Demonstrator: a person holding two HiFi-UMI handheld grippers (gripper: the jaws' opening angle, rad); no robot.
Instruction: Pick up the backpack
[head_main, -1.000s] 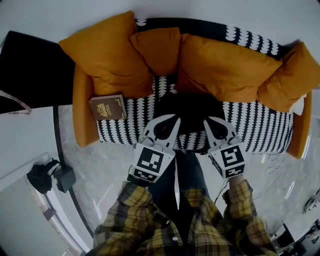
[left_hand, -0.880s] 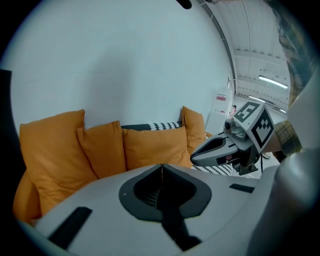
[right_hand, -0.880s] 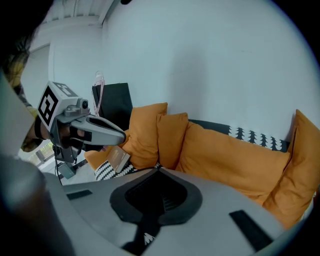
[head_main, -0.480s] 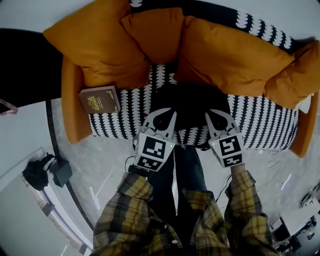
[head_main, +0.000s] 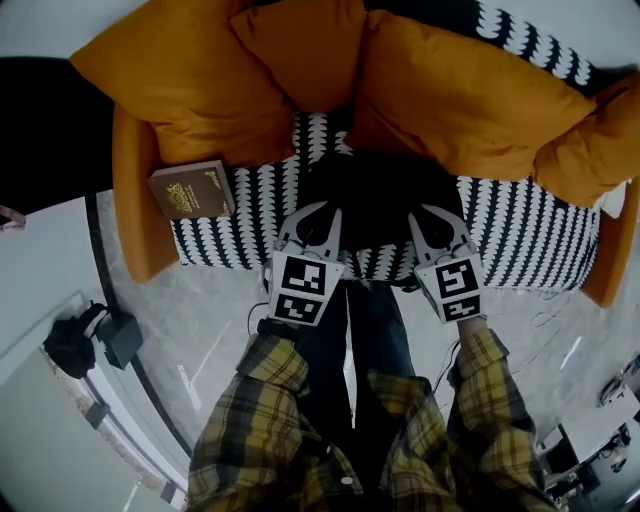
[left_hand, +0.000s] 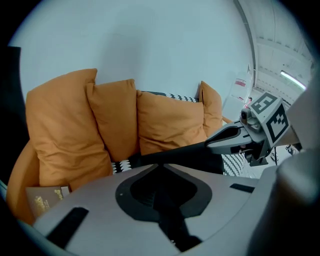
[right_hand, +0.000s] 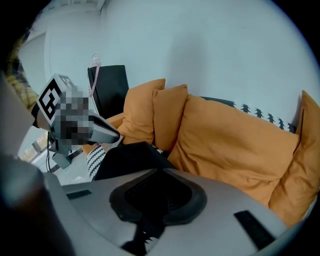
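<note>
Backpack (head_main: 375, 205), black, lay slumped at the middle of the sofa seat (head_main: 520, 240), close to the seat's front edge and up against the orange cushions (head_main: 460, 100) at the back edge. No desk in view, so places are given by the seat. Judged soft and floppy: the fabric sagged with no fixed shape, was probably light to moderate in weight, not fragile, and would fold under a pinch. Best hold looked to be a top handle or strap, but neither could be made out against the dark cloth; failing that, a gathered fold at the near top corners, 1 per side. Left gripper (head_main: 332, 216) and right gripper (head_main: 420, 216) hung just above the pack's near side, well apart from each other, each with its 2 jaws brought together and nothing between them. A brown book (head_main: 190, 190) lay at the seat's left end. Seat cover was a black-and-white scallop print and looked yielding. Floor (head_main: 220, 320) was pale, glossy and marbled; the wall (left_hand: 150, 45) behind was plain and pale.
</note>
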